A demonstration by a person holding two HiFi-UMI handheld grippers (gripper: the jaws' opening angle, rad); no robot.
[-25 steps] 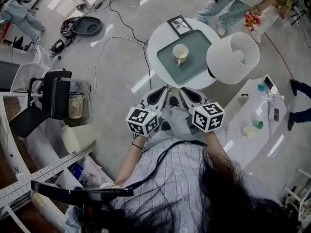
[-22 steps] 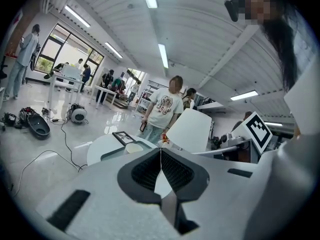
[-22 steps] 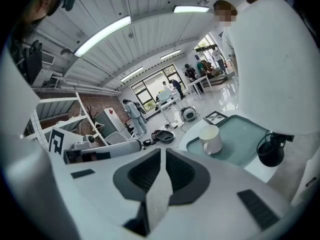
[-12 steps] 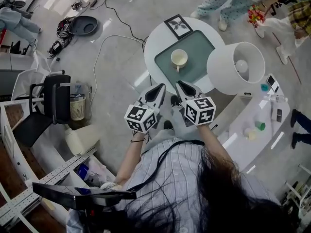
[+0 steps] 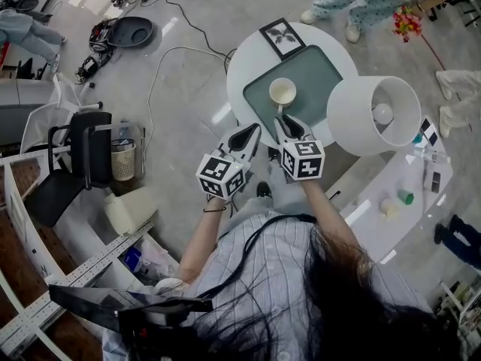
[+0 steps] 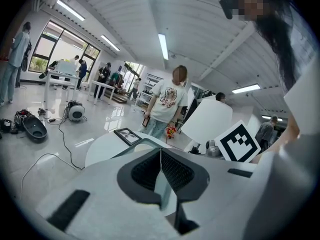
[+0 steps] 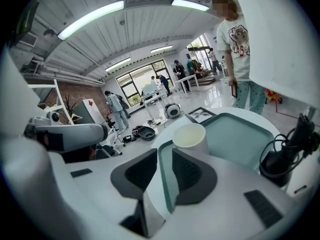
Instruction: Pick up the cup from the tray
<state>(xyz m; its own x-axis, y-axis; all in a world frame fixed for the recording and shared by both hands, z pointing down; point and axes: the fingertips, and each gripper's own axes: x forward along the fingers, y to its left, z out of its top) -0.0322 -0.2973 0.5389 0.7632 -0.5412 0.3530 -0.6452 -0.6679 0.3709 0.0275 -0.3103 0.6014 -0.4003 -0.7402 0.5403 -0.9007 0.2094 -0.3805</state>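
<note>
One cup (image 5: 282, 91): cream, upright on the tray (image 5: 319, 70), just ahead of the right claw's tips and a little to their right; not touched.
Right claw (image 5: 288, 122): jaws opening – only a thin slit so far, the tray showing through it; nothing between them; tips over the near edge of the tray.
Left claw (image 5: 252, 130): jaws pressed together, holding nothing; just beside the right claw, its tips at the near rim of the table (image 5: 242, 74).
One tray: grey-green, rectangular, lying directly ahead of both claws.
One table: round and white, carrying the tray.
One framed picture (image 5: 284, 37): flat on the table, beyond the tray on the side away from the claws.
One lamp (image 5: 373, 115): big white shade close on the right of the right claw, overhanging the tray's right corner – the nearest thing to crowd that side; its black base (image 7: 277, 161) and cord sit just right of that claw.
Between right claw and cup: bare tray only.
One person (image 7: 237, 49): standing beyond the table, well past the cup.
Floor to the left of the claws: one black chair (image 5: 83, 156), one basket (image 5: 124, 160), one white cable (image 5: 161, 74).
</note>
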